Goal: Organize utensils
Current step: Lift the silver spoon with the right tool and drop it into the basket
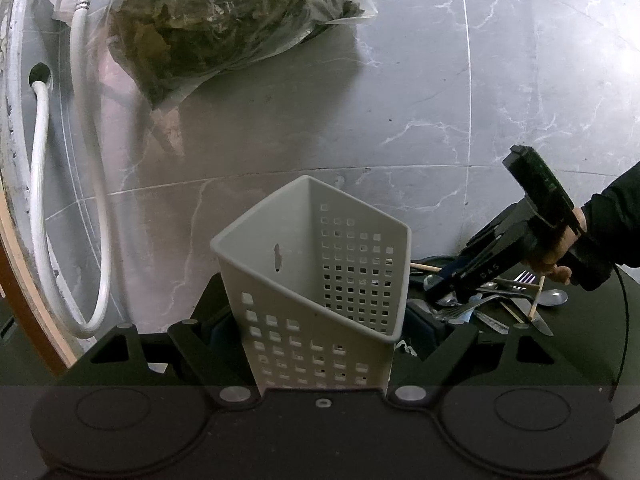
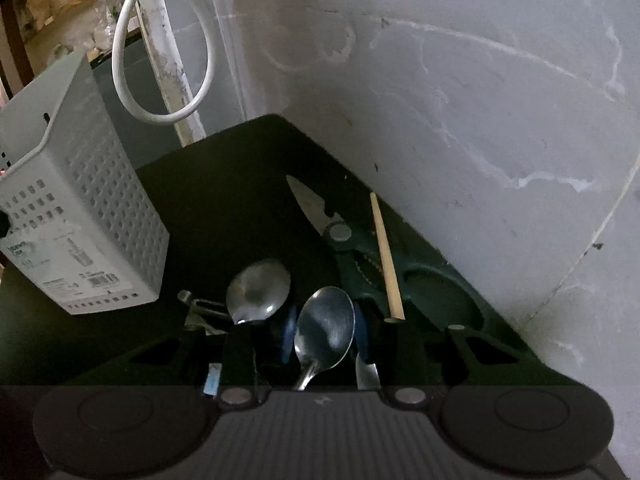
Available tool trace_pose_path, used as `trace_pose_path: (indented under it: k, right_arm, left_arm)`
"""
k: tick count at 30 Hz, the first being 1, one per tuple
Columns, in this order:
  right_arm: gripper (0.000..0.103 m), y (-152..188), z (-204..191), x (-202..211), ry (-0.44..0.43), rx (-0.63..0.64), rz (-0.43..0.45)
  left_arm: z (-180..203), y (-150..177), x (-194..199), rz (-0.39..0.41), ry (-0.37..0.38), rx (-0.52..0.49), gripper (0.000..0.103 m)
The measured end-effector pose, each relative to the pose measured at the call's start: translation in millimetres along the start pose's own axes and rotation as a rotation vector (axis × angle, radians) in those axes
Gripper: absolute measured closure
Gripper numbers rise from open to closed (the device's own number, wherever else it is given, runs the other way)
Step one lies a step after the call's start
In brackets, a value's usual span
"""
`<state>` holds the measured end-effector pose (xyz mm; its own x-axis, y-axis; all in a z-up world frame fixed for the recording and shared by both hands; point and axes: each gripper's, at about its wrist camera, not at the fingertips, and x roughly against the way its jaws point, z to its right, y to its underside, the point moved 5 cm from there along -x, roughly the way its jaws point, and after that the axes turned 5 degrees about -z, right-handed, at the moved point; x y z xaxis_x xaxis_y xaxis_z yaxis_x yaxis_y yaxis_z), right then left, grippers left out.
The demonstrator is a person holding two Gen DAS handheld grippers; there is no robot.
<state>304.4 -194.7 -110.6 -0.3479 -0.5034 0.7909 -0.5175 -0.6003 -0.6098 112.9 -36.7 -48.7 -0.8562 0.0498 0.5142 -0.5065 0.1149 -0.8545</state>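
Note:
My left gripper (image 1: 320, 332) is shut on a white perforated utensil holder (image 1: 320, 280) and holds it tilted, its inside bare; the holder also shows in the right wrist view (image 2: 80, 216). My right gripper (image 2: 324, 336) is down in a pile of utensils, its blue pads close on either side of a steel spoon (image 2: 326, 328). A second spoon (image 2: 258, 288) lies just left. Green-handled kitchen scissors (image 2: 344, 240) and a wooden chopstick (image 2: 386, 256) lie beyond. In the left wrist view the right gripper (image 1: 452, 284) is over forks, spoons and knives (image 1: 500, 300).
The utensils lie on a dark table (image 2: 224, 192) against a grey marble wall (image 1: 440, 100). A white hose (image 1: 40, 200) loops at the left. A plastic bag of dried greens (image 1: 224, 20) hangs at the top.

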Motion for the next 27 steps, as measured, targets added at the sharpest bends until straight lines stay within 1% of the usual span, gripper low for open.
trace_pose_path:
  k: [1,2,4,6,8,10,13,15,17,19,21,24,25,27]
  right_arm:
    - [0.101,-1.9,1.0,4.6,-0.010,-0.030,0.020]
    - [0.101,-2.9,1.1,7.6,0.000,-0.045,0.036]
    - [0.101,-1.9,-1.5,9.5,0.017,-0.054,0.050]
    - [0.102,0.7,-3.7,11.0,0.015,-0.080,0.057]
    - [0.102,1.8,-6.2,17.3,0.026,-0.130,0.092]
    - [0.102,0.2,-10.8,33.2,0.068,-0.170,0.160]
    - [0.101,-10.6,-23.9,66.1,0.181,-0.211,0.294]
    - [0.102,-19.5,-35.3,88.6,0.232,-0.259,0.400]
    - [0.102,-29.2,-48.1,109.3,0.305,-0.272,0.486]
    - [0.102,-39.0,-63.0,129.8,0.330,-0.287,0.568]
    - [0.102,-50.5,-85.0,153.2,0.366,-0.275,0.654]
    - [0.102,-65.3,-120.5,180.5,0.383,-0.227,0.757]
    - [0.102,-69.7,-133.6,184.8,0.395,-0.199,0.779]
    - [0.102,-77.4,-157.8,179.3,0.395,-0.126,0.787]
  left_arm:
    - [0.3,0.1,0.1,0.001,0.000,0.000,0.018]
    - [0.5,0.2,0.1,0.002,0.000,0.000,0.018]
    - [0.7,0.3,-0.2,0.004,0.003,-0.002,0.018]
    - [0.0,0.1,-0.4,0.004,0.010,-0.007,0.018]
    - [-1.6,0.5,-0.1,0.004,0.017,-0.013,0.018]
    - [-3.2,0.7,0.1,0.005,0.025,-0.019,0.018]
    - [-4.5,1.5,-0.2,0.011,0.044,-0.035,0.018]
    - [-5.4,1.5,-1.4,0.016,0.060,-0.047,0.018]
    - [-6.3,1.1,-2.8,0.020,0.080,-0.059,0.018]
    - [-8.0,1.1,-3.8,0.024,0.098,-0.069,0.018]
    - [-9.4,0.6,-4.6,0.026,0.111,-0.078,0.018]
    - [-11.6,1.2,-5.4,0.029,0.125,-0.081,0.018]
    - [-11.8,1.3,-5.3,0.030,0.129,-0.083,0.018]
    - [-11.9,2.6,-4.1,0.031,0.135,-0.084,0.018]
